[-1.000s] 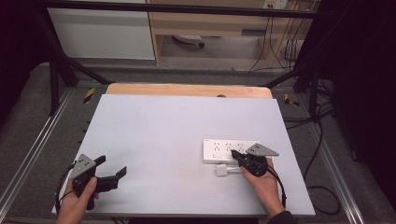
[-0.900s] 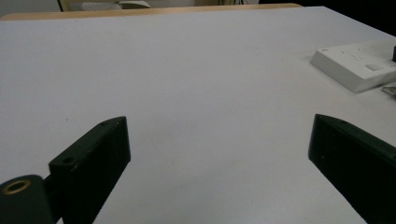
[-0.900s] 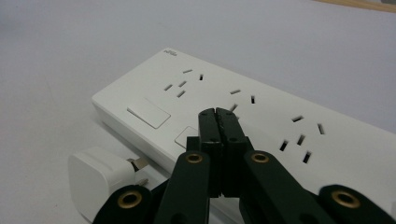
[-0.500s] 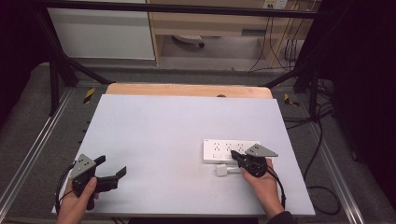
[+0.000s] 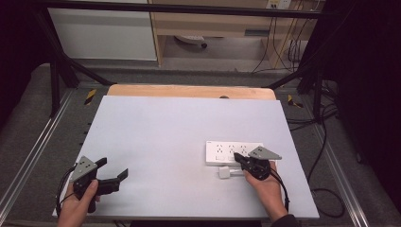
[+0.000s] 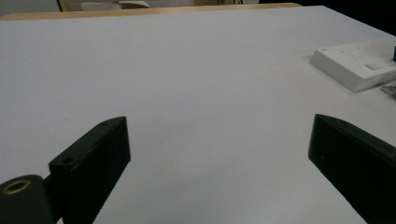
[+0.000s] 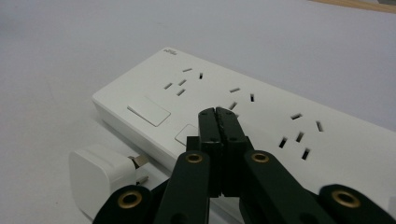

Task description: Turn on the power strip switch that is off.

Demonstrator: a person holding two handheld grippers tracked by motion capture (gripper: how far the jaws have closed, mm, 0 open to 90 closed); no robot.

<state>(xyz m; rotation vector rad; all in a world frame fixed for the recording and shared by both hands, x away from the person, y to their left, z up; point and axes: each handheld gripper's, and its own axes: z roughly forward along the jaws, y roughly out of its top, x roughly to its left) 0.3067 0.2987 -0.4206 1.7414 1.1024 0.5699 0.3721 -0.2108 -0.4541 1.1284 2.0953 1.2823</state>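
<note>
A white power strip (image 5: 231,152) lies flat on the table at the right, with several socket groups and flat switches (image 7: 148,110) on top. A small white plug adapter (image 5: 225,173) lies just in front of it, its prongs toward the strip (image 7: 100,175). My right gripper (image 5: 237,157) is shut with nothing between the jaws, its tips (image 7: 217,113) hovering over the strip's near edge by a switch. My left gripper (image 5: 114,169) rests at the table's front left, jaws wide open over bare table (image 6: 219,140), and the strip (image 6: 357,63) is far to its right.
The white table top (image 5: 179,132) has a wooden strip (image 5: 189,91) along its far edge. Metal frame rails (image 5: 33,156) run down both sides. Cables (image 5: 326,142) hang off the right side, and cabinets stand beyond the table.
The right gripper has crept slightly forward over the power strip's edge. The left gripper has not moved.
</note>
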